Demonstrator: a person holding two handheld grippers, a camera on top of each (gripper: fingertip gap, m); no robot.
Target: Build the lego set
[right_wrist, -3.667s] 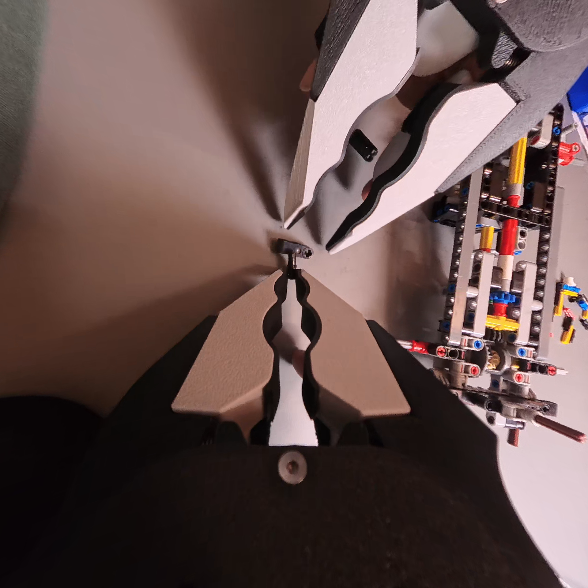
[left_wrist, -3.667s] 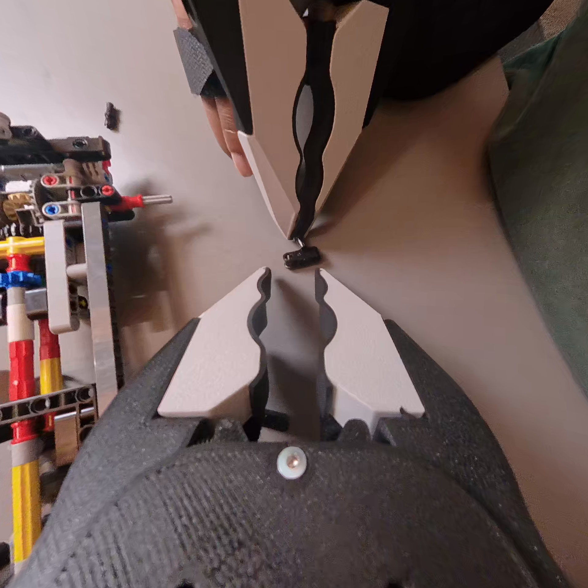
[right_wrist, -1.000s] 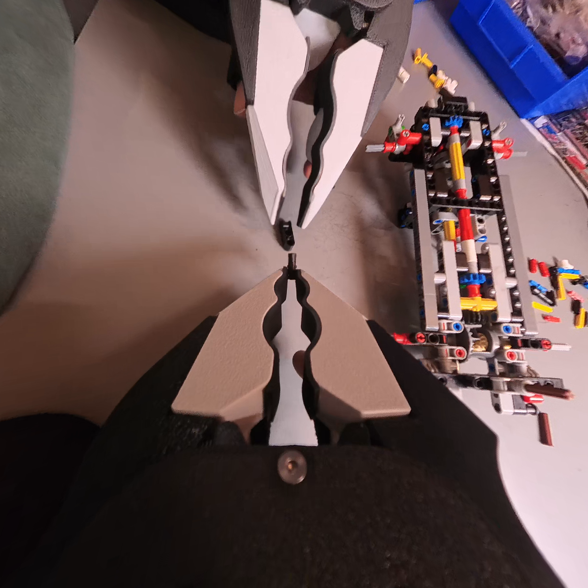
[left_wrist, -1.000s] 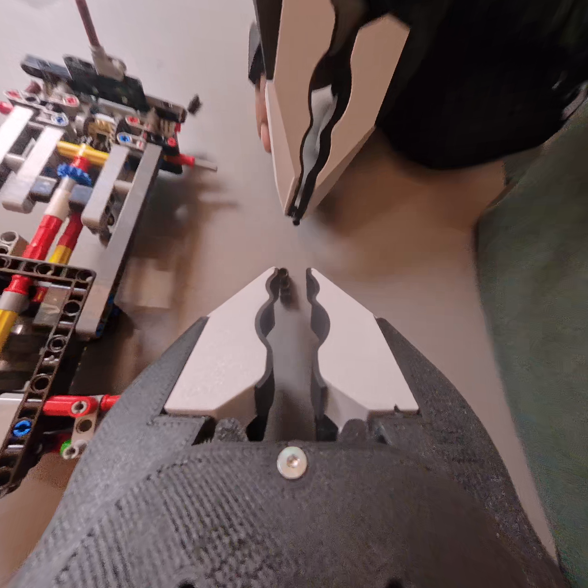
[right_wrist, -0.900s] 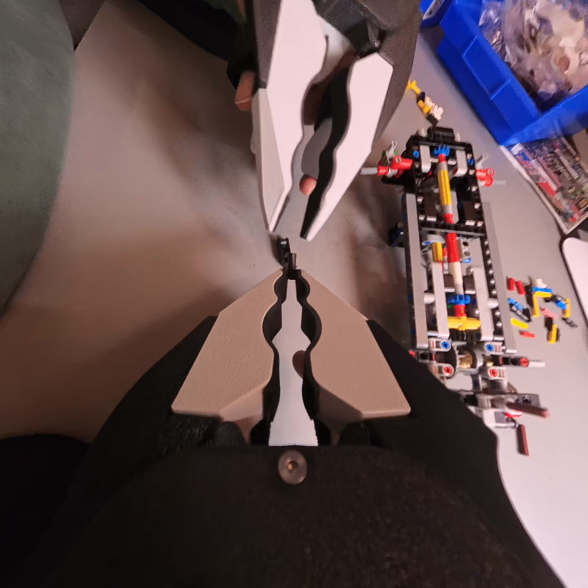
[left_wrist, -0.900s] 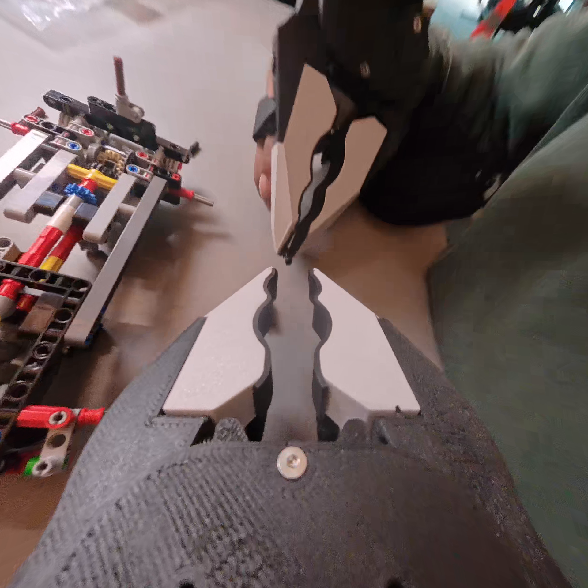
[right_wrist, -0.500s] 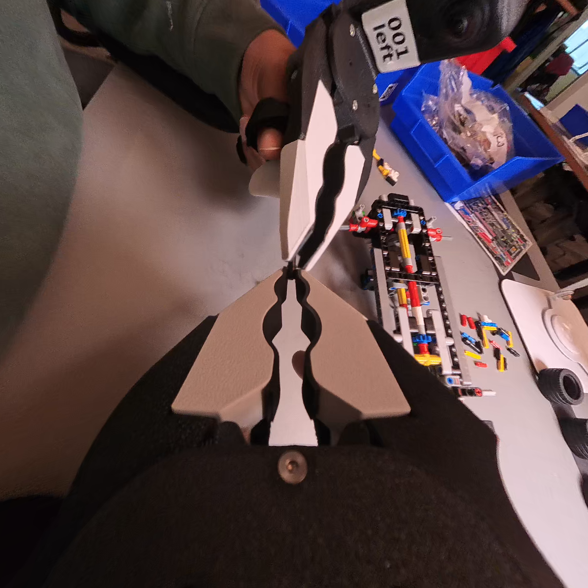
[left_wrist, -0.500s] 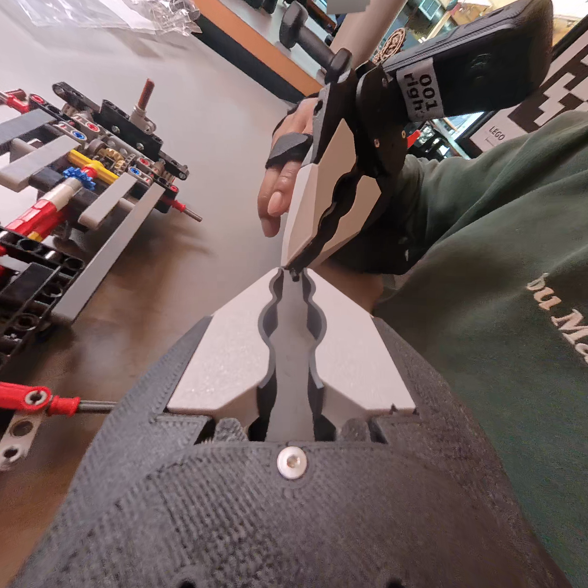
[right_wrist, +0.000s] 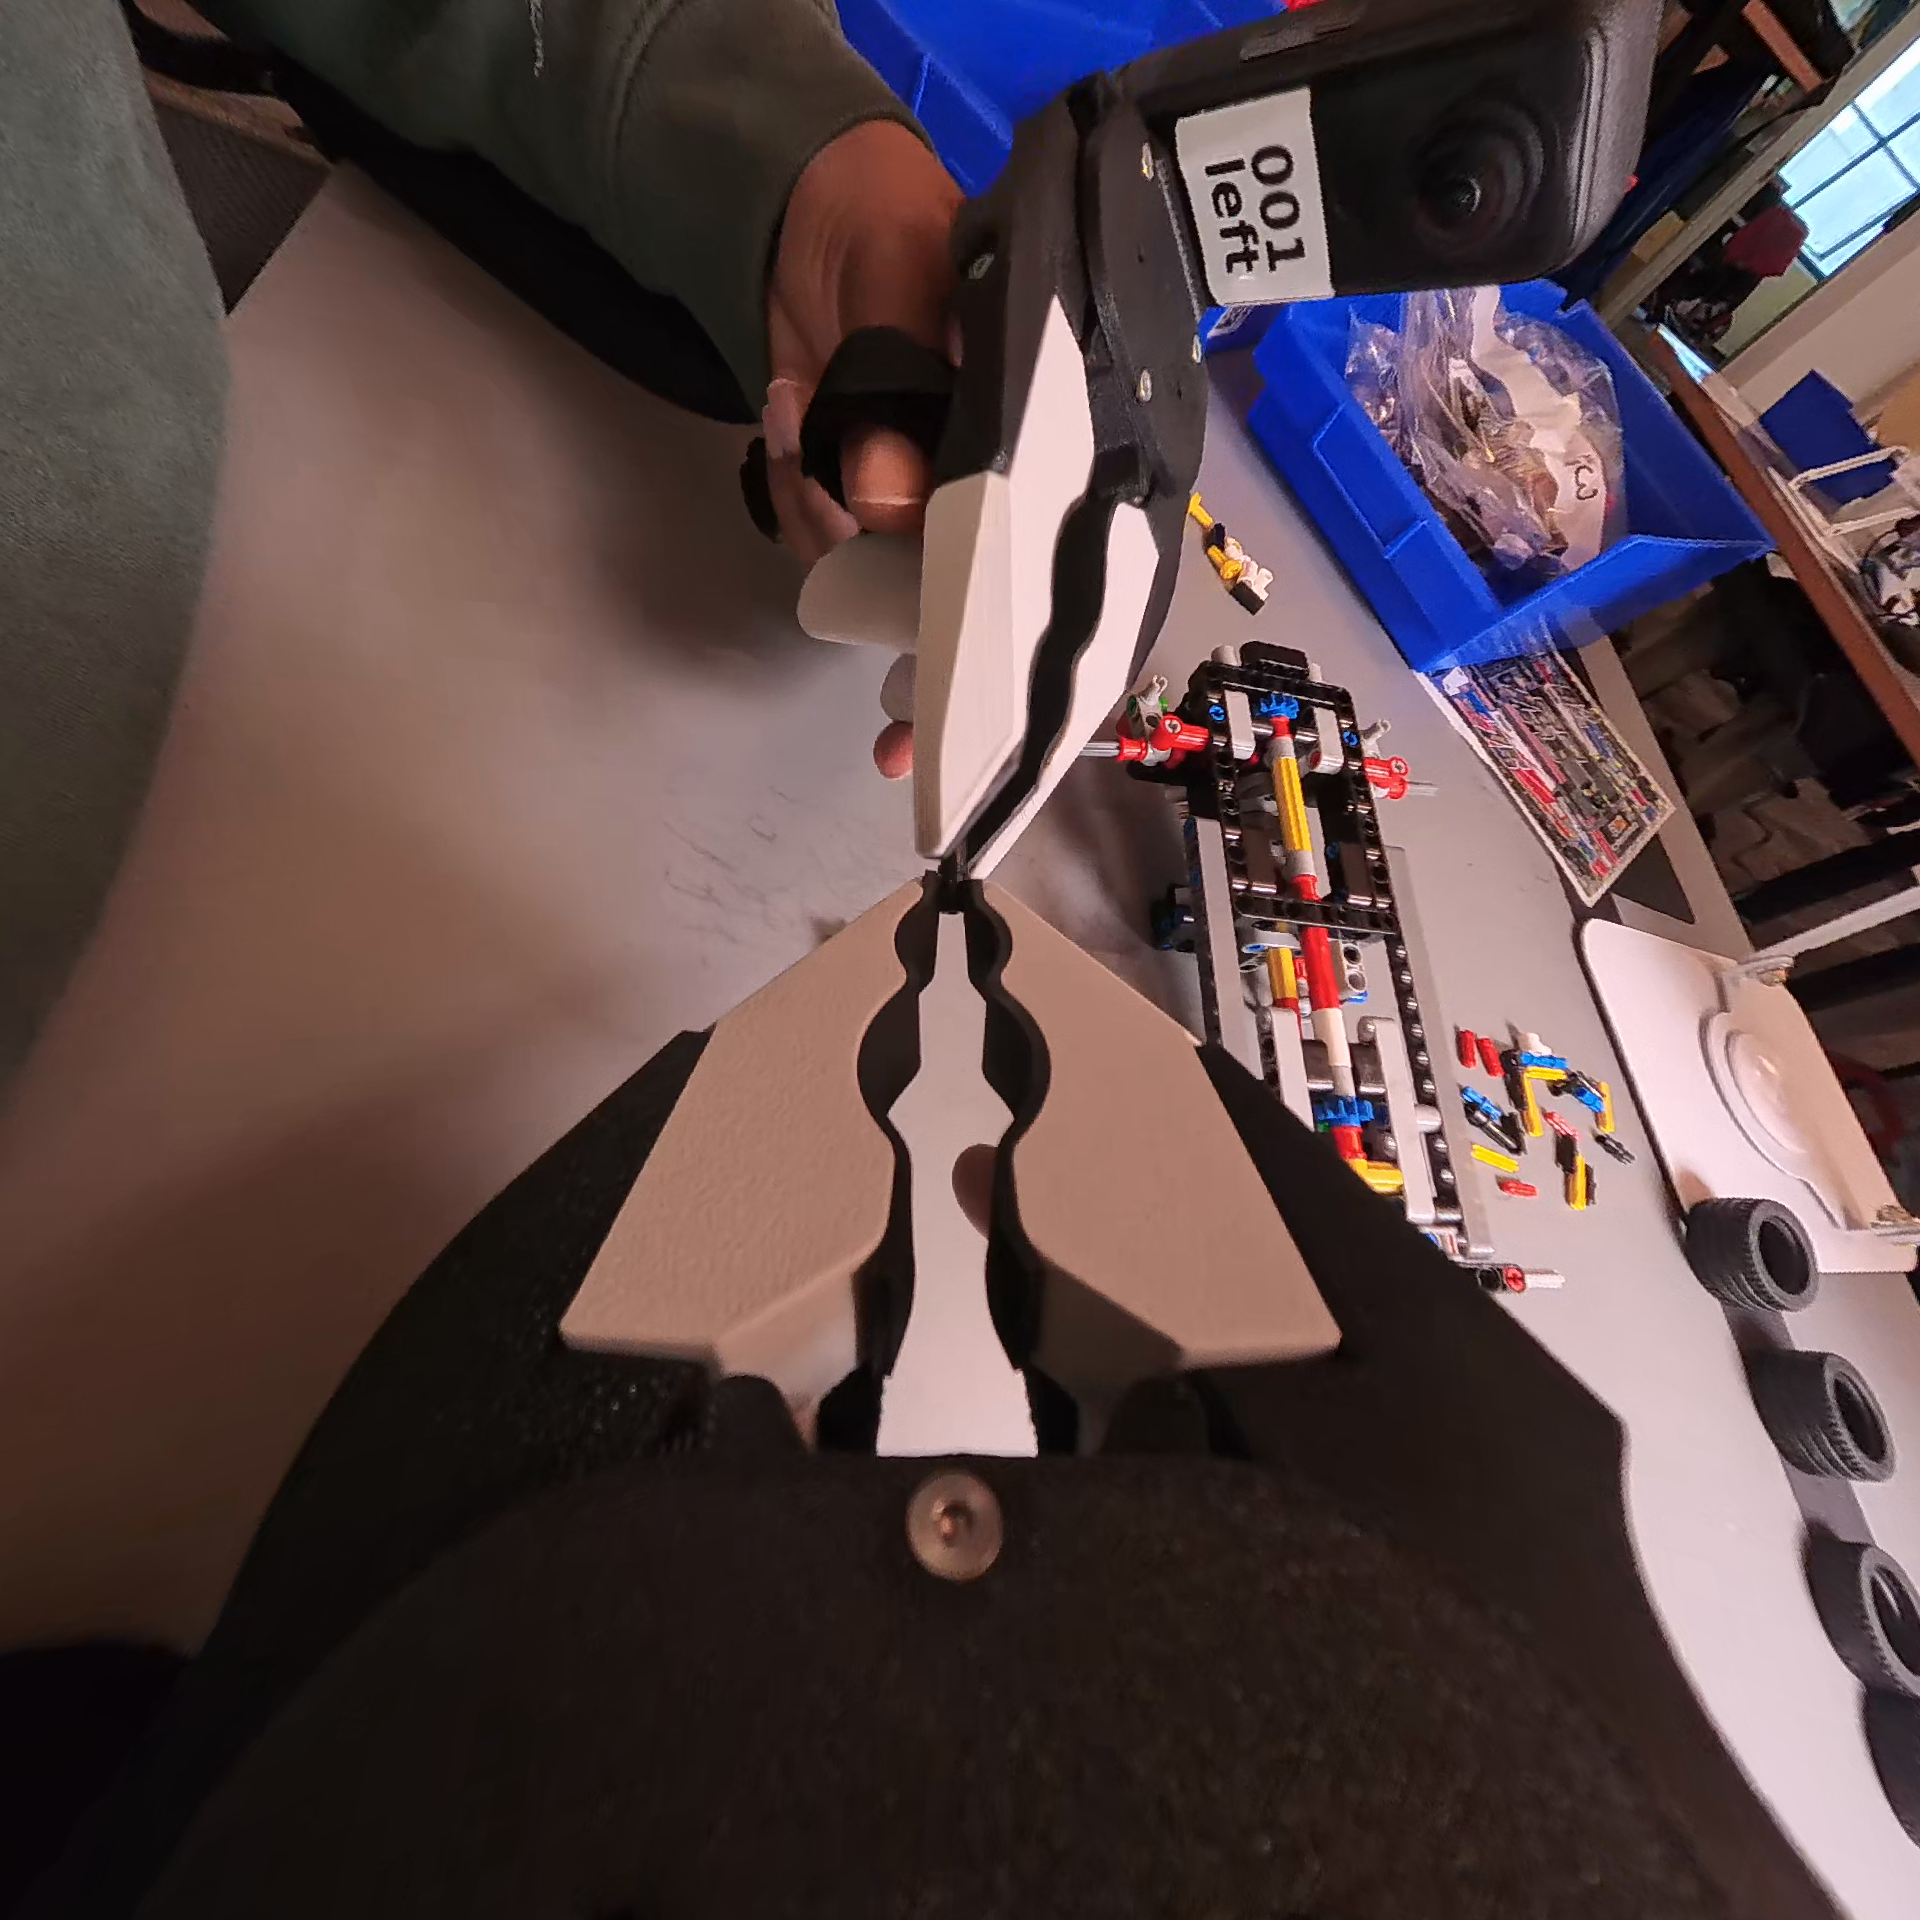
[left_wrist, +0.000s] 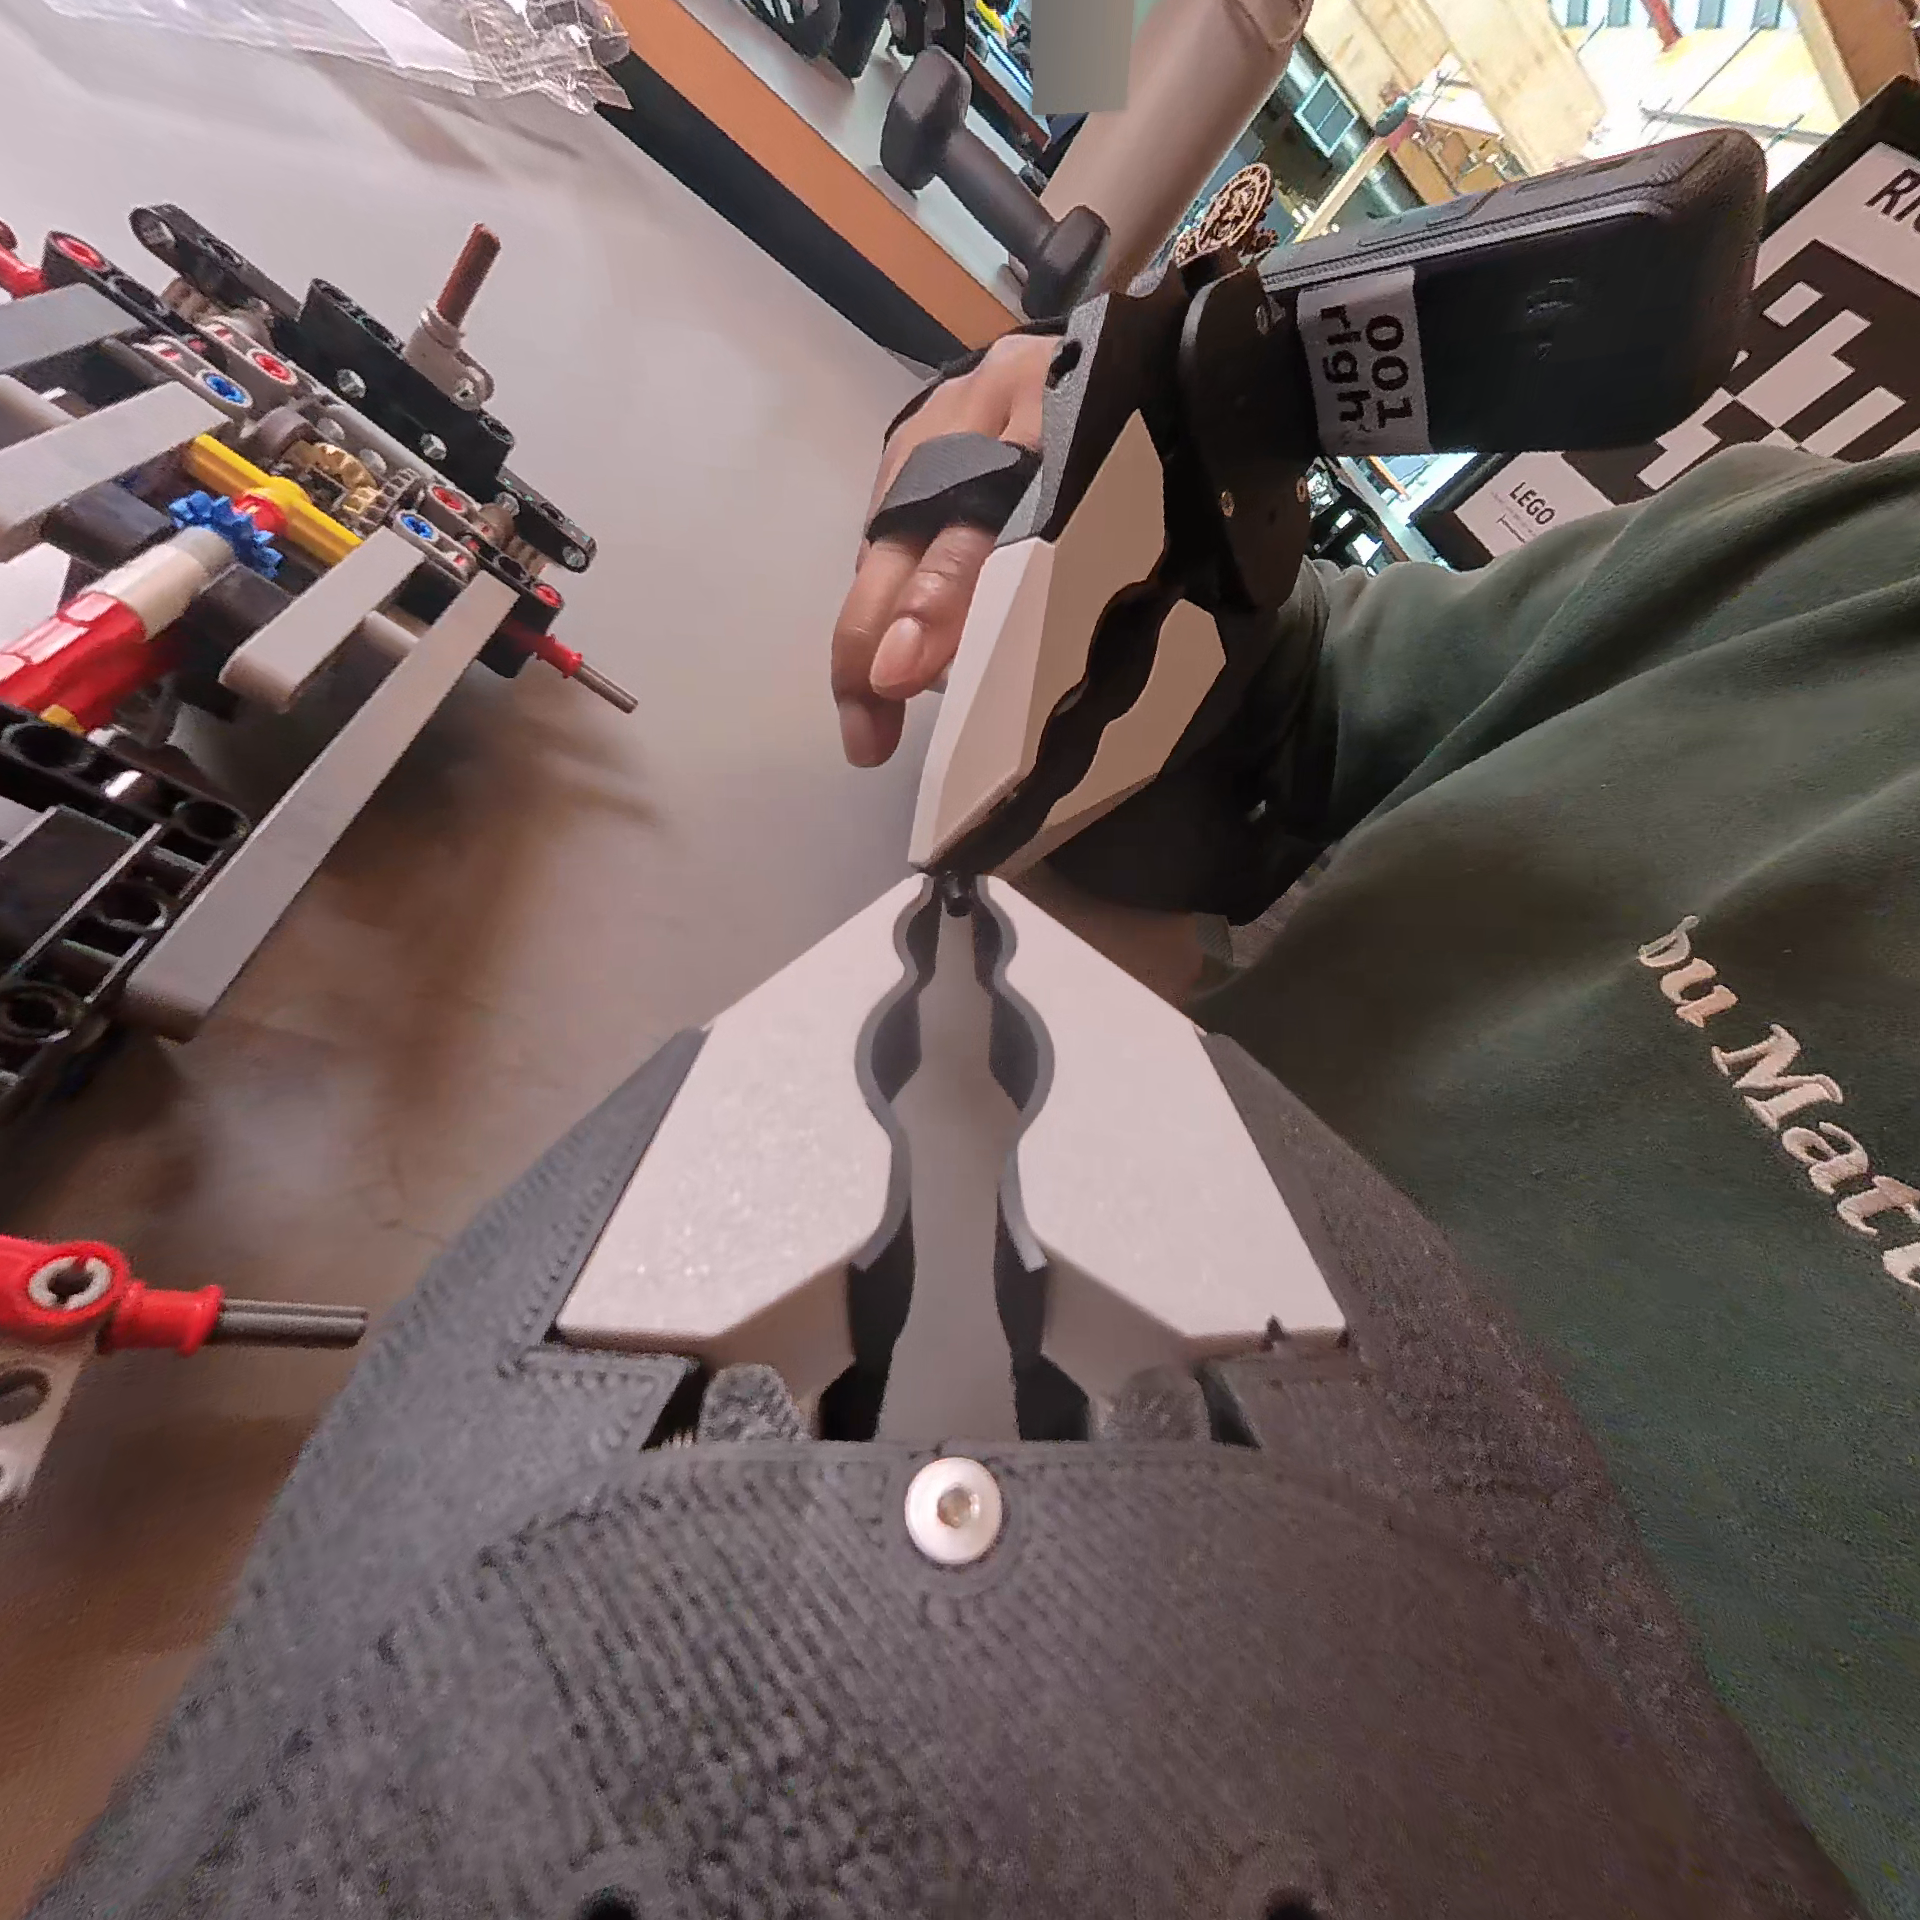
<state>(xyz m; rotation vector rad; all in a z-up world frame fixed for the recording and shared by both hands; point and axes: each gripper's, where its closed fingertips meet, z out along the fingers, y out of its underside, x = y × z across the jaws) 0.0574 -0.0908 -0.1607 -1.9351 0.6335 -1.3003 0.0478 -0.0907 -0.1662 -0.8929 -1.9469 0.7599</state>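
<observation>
My left gripper (left_wrist: 951, 902) is shut on a small black connector (left_wrist: 954, 896), which is held at its very tips. My right gripper (right_wrist: 948, 896) is shut on a thin black pin (right_wrist: 949, 883). The two grippers meet tip to tip in the air above the table, with the pin against the connector. The joint is too small to see clearly. The right gripper also shows in the left wrist view (left_wrist: 961, 860), and the left gripper in the right wrist view (right_wrist: 961, 854). The long Lego chassis (right_wrist: 1309, 935) lies on the table to the side. It also shows in the left wrist view (left_wrist: 208, 582).
Small loose coloured parts (right_wrist: 1527, 1101) lie beside the chassis. Black tyres (right_wrist: 1756, 1257) and a white tray (right_wrist: 1704, 1081) are at the right. A blue bin (right_wrist: 1455, 499) with bagged parts and a booklet (right_wrist: 1558, 769) are farther back. A red ball-joint piece (left_wrist: 104, 1299) sticks out at the left. The tips of both grippers are at nearly the same place.
Both grippers have risen from the table and tilted up. The left one closed on the black connector, and the pin tip and connector, apart a second ago, now touch.
</observation>
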